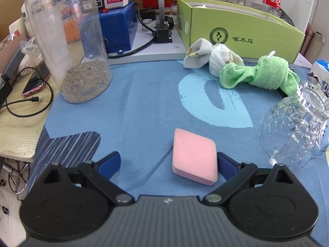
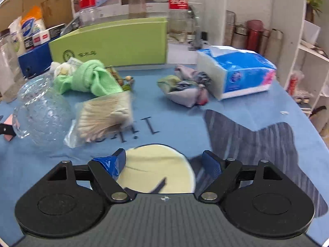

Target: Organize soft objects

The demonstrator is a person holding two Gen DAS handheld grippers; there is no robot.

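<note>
Sponge (image 1: 194,156), pink, is found flat on the cloth (image 1: 144,94) between the spread jaws of the left gripper (image 1: 168,164), against its right finger, judged staged for pinching. Right gripper (image 2: 164,164) is held open, empty. Green towel (image 1: 265,75) lies beside the box (image 1: 236,28), likely the destination.

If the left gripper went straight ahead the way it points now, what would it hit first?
The pink sponge: it already lies between the open fingers of the left gripper, against the right one. Past it is bare blue cloth, then probably the knotted white cloth; depth is unclear.

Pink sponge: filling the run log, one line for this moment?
left tongs open | pink sponge between fingers, on cloth | right tongs open, empty
</note>
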